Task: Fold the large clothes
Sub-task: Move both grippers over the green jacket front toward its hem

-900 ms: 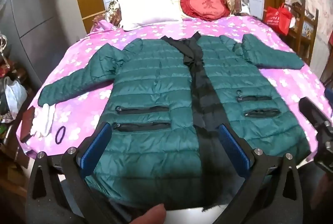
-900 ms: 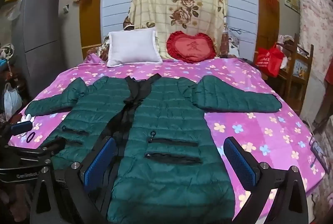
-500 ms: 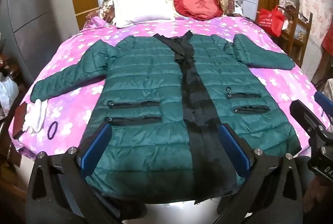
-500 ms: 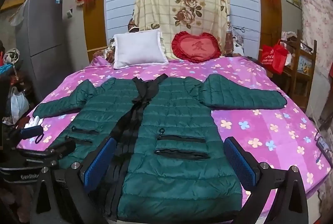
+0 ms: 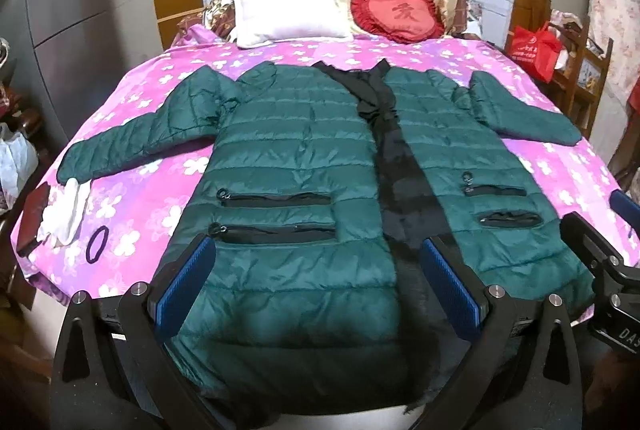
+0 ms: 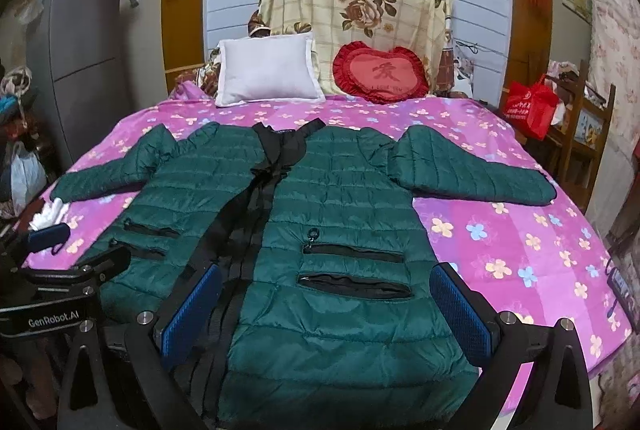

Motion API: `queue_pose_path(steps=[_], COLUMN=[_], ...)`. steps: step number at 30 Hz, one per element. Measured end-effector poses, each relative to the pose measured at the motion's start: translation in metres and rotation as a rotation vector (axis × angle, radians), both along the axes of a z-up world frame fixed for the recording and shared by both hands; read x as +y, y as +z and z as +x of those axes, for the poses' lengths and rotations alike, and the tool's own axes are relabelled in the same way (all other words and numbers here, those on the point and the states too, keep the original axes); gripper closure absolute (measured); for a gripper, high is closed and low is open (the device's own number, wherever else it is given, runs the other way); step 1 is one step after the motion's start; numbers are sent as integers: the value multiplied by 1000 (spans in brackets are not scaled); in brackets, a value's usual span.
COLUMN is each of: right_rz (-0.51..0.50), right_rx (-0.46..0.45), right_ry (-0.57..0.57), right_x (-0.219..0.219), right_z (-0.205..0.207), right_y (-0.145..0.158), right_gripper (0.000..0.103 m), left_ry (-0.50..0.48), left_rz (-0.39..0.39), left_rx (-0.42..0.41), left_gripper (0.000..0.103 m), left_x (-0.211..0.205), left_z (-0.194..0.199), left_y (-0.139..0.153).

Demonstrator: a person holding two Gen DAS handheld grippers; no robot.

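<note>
The green padded coat (image 5: 288,166) lies flat, front up, sleeves spread toward 9 and 3 o'clock on the bed (image 5: 132,190). Its slippery, puffy shell could slide from a shallow pinch. Left gripper (image 5: 318,284) and right gripper (image 6: 326,310), both spread wide and empty, tilt down over the hem at 6 o'clock.

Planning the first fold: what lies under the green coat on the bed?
The green coat lies spread flat on the pink flowered bedspread, which shows all around it. Anything directly beneath the coat is covered and cannot be seen.
</note>
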State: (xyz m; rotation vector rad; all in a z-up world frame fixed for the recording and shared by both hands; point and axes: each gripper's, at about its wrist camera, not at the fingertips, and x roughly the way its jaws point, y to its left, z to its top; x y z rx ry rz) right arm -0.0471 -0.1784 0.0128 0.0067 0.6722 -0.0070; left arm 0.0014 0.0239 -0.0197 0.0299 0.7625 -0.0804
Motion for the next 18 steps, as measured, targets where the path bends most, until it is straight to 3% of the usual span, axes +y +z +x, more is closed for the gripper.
queue_pose_path(steps=[18], right_rz=[14], right_rx=[14], right_ry=[-18], right_x=[-7], right_z=[29], right_y=[-11], right_gripper=[0], left_ry=[14], left_rz=[20], left_rx=[33], left_gripper=[1], left_x=[2], left_z=[32], left_y=[-17])
